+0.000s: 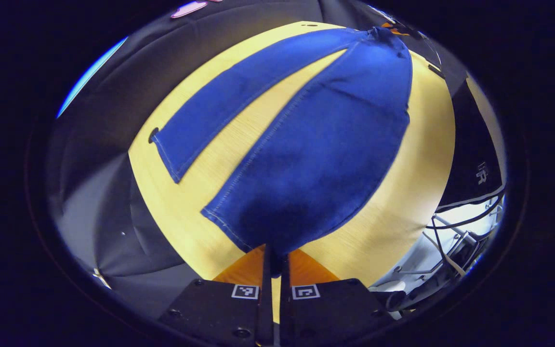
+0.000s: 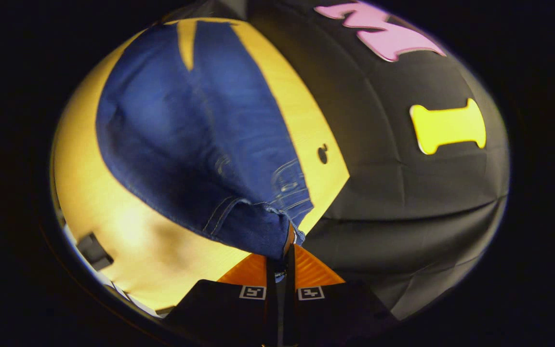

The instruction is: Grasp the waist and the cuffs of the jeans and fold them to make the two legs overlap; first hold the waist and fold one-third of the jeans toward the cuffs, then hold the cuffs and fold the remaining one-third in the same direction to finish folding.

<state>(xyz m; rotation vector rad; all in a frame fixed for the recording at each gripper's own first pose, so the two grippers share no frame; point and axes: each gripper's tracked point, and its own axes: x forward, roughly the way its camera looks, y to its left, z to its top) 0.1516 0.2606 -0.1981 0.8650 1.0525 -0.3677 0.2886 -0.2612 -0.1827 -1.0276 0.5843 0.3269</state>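
Here, the blue denim jeans (image 1: 321, 144) lay spread on the pale wood-grain table (image 1: 403, 202), one stitched cuff pinched at six o'clock between the closed orange fingers of the left gripper (image 1: 275, 260), while the right gripper (image 2: 284, 262) clamped the seamed waist (image 2: 263, 226), against draped black cloth (image 2: 403, 217).

In the left gripper view, the left gripper (image 1: 275, 260) is seen as two black blocks, each marked near its inner edge with a small white square tag printed in black, and round screws are set into their tops. Orange ribbed fingers (image 1: 241, 270) taper forward. The right gripper (image 2: 281, 262) is built alike, with orange ribbed fingers (image 2: 313, 270) and matching tags.
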